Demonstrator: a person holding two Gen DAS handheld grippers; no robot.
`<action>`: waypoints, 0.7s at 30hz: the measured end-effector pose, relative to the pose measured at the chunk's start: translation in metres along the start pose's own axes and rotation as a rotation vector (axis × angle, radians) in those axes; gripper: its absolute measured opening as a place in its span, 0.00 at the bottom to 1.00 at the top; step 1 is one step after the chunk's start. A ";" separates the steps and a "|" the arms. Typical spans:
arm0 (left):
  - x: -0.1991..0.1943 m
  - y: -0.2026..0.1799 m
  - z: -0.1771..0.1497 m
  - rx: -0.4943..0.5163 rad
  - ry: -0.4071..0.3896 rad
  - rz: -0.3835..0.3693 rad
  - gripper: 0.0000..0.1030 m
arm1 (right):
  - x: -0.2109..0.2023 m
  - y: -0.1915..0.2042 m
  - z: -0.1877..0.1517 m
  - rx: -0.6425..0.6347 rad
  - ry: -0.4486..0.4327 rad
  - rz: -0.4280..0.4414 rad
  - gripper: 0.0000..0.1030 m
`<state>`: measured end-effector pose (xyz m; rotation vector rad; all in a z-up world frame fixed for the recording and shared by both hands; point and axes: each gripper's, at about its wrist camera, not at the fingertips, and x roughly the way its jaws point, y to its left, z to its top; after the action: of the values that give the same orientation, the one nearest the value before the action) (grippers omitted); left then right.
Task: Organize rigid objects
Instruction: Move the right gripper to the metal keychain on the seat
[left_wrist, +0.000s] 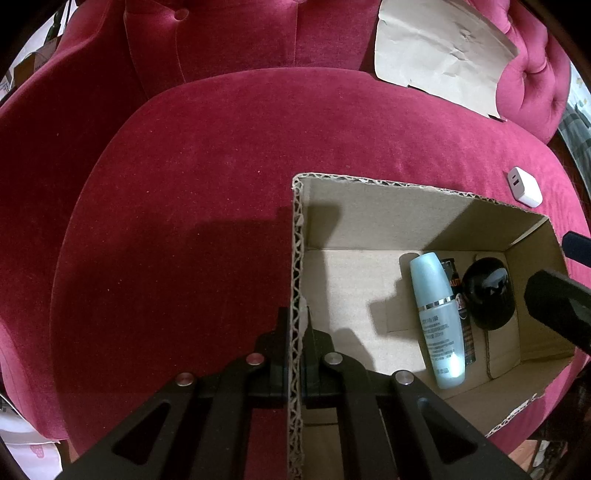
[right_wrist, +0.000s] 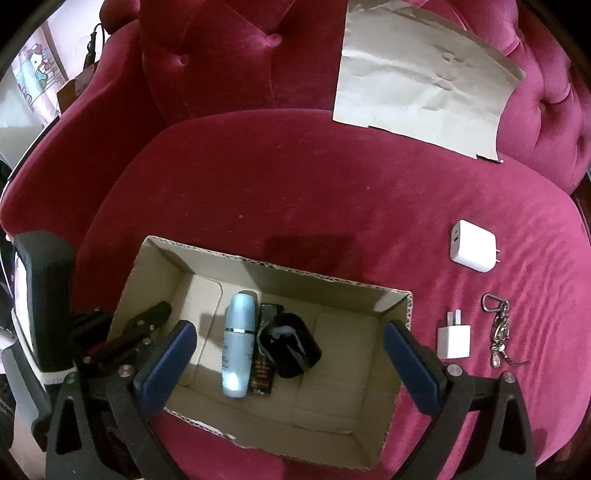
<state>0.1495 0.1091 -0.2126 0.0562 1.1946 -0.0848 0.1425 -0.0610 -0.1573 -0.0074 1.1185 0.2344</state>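
The cardboard box wall is pinched by the left gripper; the right gripper is spread above it. Three items are boxed, including a blue bottle. Outside remain the small plug, keychain and white charger.

Left gripper clamped the box wall, one finger inside, one outside. Right gripper hung above the box's near side, blue pads spread wide, holding nothing.
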 end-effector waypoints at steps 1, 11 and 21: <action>0.000 0.000 0.000 0.000 0.000 0.000 0.03 | -0.001 -0.001 0.000 -0.001 -0.001 0.000 1.00; 0.000 0.000 0.001 0.002 0.000 0.005 0.03 | -0.022 -0.019 0.001 -0.016 -0.019 -0.014 1.00; 0.000 0.000 0.001 0.006 0.000 0.010 0.04 | -0.040 -0.056 0.002 0.007 -0.027 -0.040 1.00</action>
<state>0.1502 0.1088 -0.2125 0.0676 1.1938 -0.0796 0.1387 -0.1222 -0.1271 -0.0202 1.0910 0.1948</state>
